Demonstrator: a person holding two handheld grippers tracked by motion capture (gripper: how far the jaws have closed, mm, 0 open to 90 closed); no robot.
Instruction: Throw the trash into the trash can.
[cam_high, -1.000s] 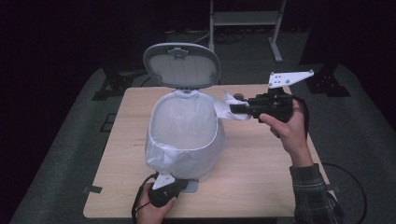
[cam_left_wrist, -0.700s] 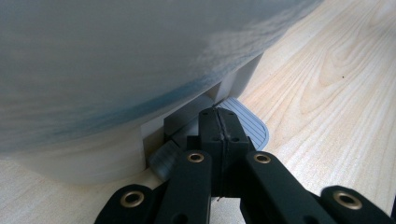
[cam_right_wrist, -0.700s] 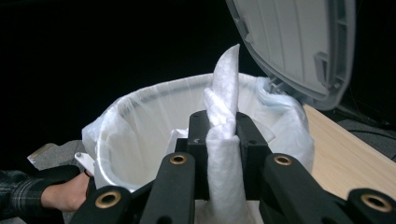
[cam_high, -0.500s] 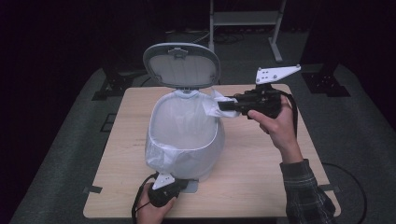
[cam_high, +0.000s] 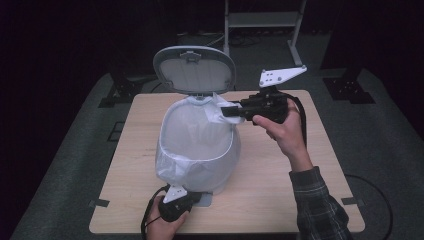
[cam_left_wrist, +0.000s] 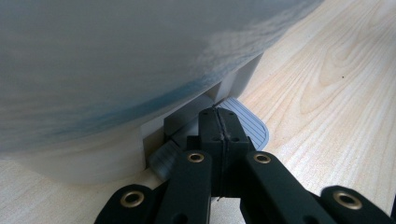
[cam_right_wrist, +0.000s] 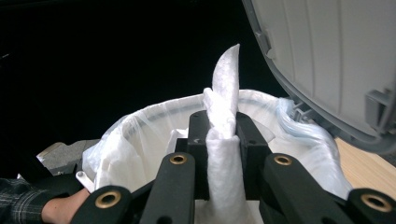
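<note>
A light wooden table (cam_high: 280, 190) carries a white pedal bin (cam_high: 220, 167) lined with a translucent white bin bag (cam_high: 197, 137), whose edge is folded down over the bin's rim. The bin's grey lid (cam_high: 194, 69) stands open, tilted up and back, above and to the left of the right gripper (cam_high: 227, 111) in the high view. That right gripper, held in the person's right hand (cam_high: 280, 131), reaches over the bin's far right rim; in the right gripper view its jaws are clamped on a folded white tissue or wipe (cam_right_wrist: 225, 135), which sticks up past the jaw tips over the bag's open mouth. The left gripper (cam_high: 172, 194), held in the left hand (cam_high: 162, 225) at the table's near edge, sits low against the front of the bin. In the left gripper view its jaws are pressed together, with the tips resting on the grey ribbed foot pedal (cam_left_wrist: 247, 125) directly under the bin's bulging side.
</note>
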